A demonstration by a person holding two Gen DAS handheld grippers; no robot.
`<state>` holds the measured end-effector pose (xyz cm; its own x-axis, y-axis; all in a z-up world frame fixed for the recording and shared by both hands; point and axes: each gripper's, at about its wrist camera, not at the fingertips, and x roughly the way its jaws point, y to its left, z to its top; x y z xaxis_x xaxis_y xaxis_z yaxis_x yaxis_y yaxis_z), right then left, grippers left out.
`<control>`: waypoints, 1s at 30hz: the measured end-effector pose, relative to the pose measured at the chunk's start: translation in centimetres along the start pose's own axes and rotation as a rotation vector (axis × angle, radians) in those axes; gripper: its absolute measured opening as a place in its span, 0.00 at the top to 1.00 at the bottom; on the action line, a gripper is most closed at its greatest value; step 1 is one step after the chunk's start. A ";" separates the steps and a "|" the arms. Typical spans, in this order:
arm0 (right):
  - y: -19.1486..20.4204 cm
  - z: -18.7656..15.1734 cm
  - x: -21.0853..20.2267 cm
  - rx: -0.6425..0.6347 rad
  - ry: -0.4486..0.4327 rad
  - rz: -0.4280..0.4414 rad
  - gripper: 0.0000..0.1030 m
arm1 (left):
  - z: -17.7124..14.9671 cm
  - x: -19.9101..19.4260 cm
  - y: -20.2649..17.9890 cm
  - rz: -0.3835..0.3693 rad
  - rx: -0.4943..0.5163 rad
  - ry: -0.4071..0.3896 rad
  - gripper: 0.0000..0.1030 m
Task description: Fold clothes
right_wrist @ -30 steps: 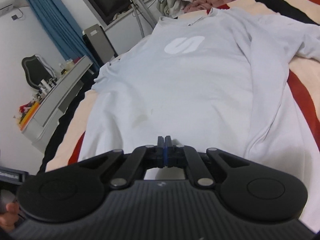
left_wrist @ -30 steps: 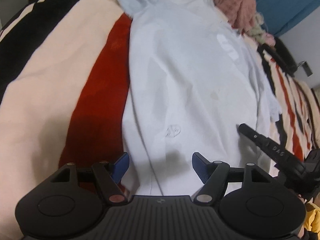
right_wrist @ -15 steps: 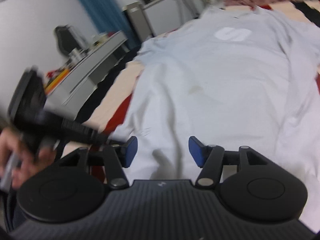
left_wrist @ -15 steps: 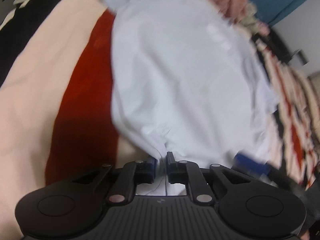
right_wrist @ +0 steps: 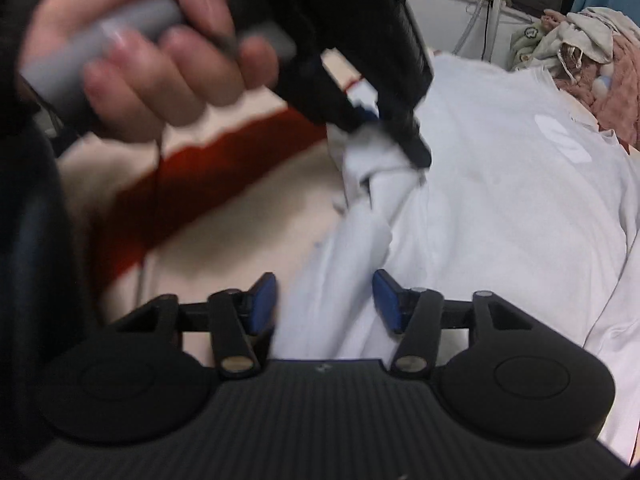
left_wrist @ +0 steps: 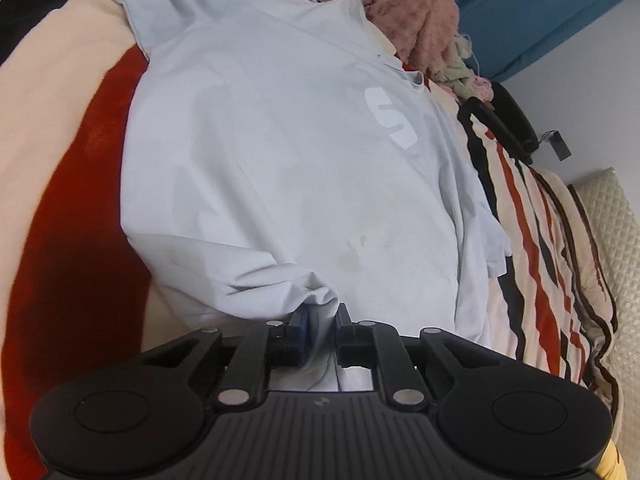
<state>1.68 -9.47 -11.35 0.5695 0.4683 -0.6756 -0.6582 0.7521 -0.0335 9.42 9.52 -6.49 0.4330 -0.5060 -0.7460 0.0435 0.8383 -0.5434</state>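
Hand (right_wrist: 156, 52) blurred, shirt (left_wrist: 300, 168) hem hidden — perhaps pinched by fingers (left_wrist: 298, 330)

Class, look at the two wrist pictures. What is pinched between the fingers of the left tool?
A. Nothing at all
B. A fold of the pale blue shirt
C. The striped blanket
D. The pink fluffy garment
B: in the left wrist view, the left tool has a bunched fold of the pale blue shirt between its nearly closed fingers, while the pink fluffy garment lies far off at the head of the bed.
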 end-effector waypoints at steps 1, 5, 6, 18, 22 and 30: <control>-0.5 0.1 -0.2 0.030 -0.010 0.004 0.83 | 0.0 0.1 0.1 -0.007 -0.009 -0.002 0.84; -4.5 0.5 -2.2 0.294 -0.086 0.095 0.94 | -0.8 -1.0 0.6 -0.038 -0.059 -0.031 0.67; -5.7 0.3 -2.6 0.373 -0.109 0.117 0.94 | -1.1 -1.3 0.7 -0.051 -0.082 -0.039 0.63; -14.0 -4.2 -2.0 1.017 -0.147 0.223 0.94 | -4.0 0.1 -0.6 -0.050 -0.160 -0.063 0.55; -14.6 -5.6 -1.5 1.124 -0.154 0.228 0.94 | -4.9 -0.5 -1.4 -0.119 -0.133 -0.098 0.54; -15.4 -6.8 -0.8 1.192 -0.136 0.218 0.94 | -5.6 0.1 -4.9 -0.087 0.075 -0.138 0.42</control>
<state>7.99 -24.59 -15.26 0.5974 0.6287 -0.4978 0.0771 0.5728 0.8160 4.20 4.21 -6.08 0.5439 -0.5490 -0.6347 0.1511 0.8080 -0.5694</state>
